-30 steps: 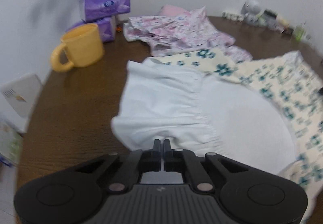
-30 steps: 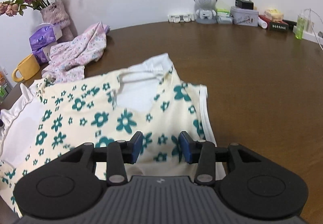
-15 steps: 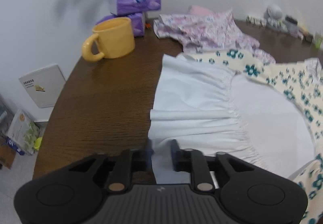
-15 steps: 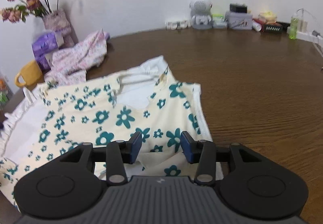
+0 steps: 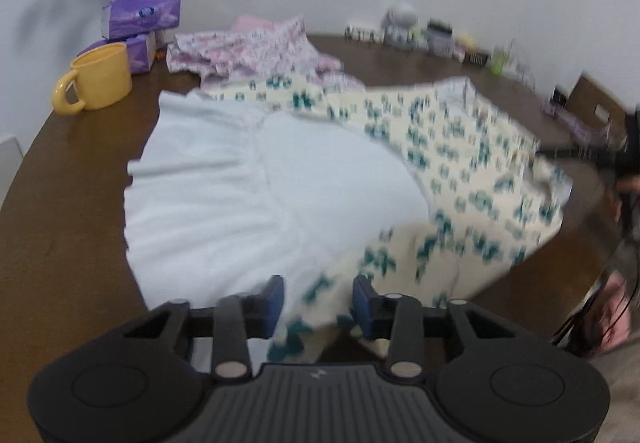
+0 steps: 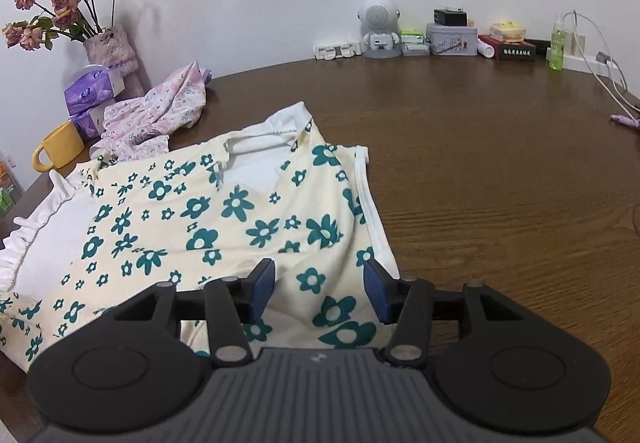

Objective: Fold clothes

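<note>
Cream floral dress (image 6: 240, 227) lies spread on the bench (image 6: 500, 183); both my left hand-held gripper (image 5: 318, 303) and right hand-held gripper (image 6: 320, 285) gape wide over its near edge. I'd pinch matching corners evenly.

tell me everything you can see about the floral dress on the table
The floral dress is soft cream cloth printed with teal flowers, with white trim at neckline and armhole and a white gathered lining turned out at its hem end. It lies spread, slightly rumpled, on the brown wooden table. Both the left hand-held gripper and right hand-held gripper hover open over its near edge.
</note>
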`<state>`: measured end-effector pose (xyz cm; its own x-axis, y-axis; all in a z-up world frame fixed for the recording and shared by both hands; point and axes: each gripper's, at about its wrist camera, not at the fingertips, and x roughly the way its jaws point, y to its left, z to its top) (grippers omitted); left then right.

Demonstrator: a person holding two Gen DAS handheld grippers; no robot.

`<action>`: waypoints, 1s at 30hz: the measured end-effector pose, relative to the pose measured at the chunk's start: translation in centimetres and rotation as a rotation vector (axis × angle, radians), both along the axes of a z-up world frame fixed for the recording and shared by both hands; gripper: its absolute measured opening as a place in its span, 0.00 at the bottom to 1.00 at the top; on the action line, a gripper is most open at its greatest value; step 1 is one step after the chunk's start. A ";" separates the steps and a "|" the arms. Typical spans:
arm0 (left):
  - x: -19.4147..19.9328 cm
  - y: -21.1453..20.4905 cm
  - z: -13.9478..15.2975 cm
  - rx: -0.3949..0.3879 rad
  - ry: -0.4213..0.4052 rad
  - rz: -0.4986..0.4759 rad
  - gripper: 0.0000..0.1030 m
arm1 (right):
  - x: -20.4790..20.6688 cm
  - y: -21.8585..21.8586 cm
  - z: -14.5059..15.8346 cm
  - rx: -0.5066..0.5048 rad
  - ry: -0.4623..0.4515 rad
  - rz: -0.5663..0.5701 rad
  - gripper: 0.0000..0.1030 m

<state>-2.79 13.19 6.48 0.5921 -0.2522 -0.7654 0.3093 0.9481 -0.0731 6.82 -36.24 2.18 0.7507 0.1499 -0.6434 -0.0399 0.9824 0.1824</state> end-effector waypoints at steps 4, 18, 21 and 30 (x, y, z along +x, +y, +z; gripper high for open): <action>-0.8 -0.8 -1.1 0.089 -0.003 -0.017 0.07 | 0.0 0.3 -0.2 -0.012 -0.001 0.007 0.48; -1.7 -1.0 -0.7 0.082 -0.071 0.083 0.26 | -1.2 -0.6 0.0 -0.021 -0.027 0.010 0.49; -1.0 -1.6 -0.6 0.068 -0.074 0.081 0.28 | -1.9 -1.7 1.2 0.001 -0.069 -0.020 0.49; 1.0 -3.5 -0.6 0.027 -0.086 0.075 0.29 | -1.0 -1.5 0.6 -0.008 -0.013 0.059 0.39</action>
<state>-1.80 9.72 5.91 0.6724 -0.1841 -0.7169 0.2410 0.9702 -0.0231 5.79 -37.71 2.79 0.7493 0.1892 -0.6346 -0.1002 0.9797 0.1737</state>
